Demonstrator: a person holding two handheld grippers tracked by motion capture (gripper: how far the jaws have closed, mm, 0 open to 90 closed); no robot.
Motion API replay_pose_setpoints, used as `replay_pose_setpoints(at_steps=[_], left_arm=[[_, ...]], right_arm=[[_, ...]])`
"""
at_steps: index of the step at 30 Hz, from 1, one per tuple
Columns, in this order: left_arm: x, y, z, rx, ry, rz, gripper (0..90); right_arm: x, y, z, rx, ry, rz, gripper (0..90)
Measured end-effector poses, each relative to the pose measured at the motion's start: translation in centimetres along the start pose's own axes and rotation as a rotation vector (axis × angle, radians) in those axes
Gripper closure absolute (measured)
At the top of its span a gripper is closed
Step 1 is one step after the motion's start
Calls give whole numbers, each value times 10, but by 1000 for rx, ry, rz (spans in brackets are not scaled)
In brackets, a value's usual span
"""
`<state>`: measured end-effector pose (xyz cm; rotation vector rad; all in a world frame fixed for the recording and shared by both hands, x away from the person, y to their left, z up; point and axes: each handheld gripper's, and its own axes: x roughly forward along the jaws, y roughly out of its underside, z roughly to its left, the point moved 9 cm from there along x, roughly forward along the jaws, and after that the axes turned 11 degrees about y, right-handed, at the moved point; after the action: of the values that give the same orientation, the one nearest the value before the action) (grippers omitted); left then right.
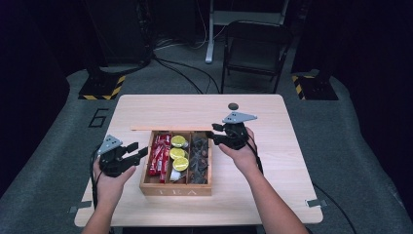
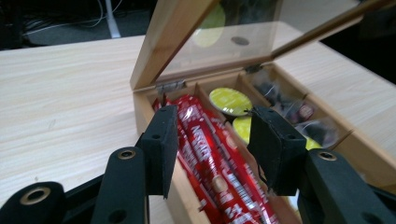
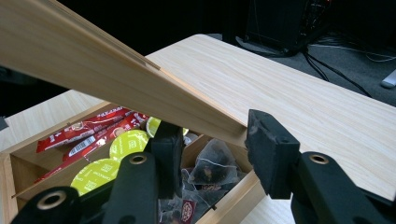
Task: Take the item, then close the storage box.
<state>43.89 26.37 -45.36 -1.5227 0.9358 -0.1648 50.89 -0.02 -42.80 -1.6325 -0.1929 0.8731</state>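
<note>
Black jaws of the right hand-held gripper (image 3: 212,154) stood spread on either side of the corner of the wooden lid (image 3: 116,81), not visibly clamped on it, so the lid seemed propped or steadied rather than gripped. That lid belonged to the tea box (image 1: 176,187), which sat near the middle of the table (image 1: 272,161) with the lid raised part-way on its hinges. Inside lay red stick sachets (image 2: 210,154) in one compartment, yellow-green capsules (image 1: 178,152) in the middle one and dark tea bags (image 3: 208,170) in the third. At the box's left side the left hand-held gripper (image 2: 212,147) hung released, jaws apart above the red sachets. Judging from this, the lid was mid-swing, and nothing had yet been grasped.
</note>
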Motion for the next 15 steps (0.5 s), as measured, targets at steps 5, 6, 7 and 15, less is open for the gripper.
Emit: replay_pose_setpoints(at_steps=[5,6,7,15], left_arm=[[9,17,5,-14,-5,39,516],[11,19,6,-15,-6,45,515],[12,21,6,-13,-7,49,515],[25,33,7,-37,1,71,518]], right_arm=[[0,0,0,0,0,-1,565],[0,0,0,-1,0,-1,565],[0,0,0,-2,0,0,565],[0,0,0,0,0,0,565]])
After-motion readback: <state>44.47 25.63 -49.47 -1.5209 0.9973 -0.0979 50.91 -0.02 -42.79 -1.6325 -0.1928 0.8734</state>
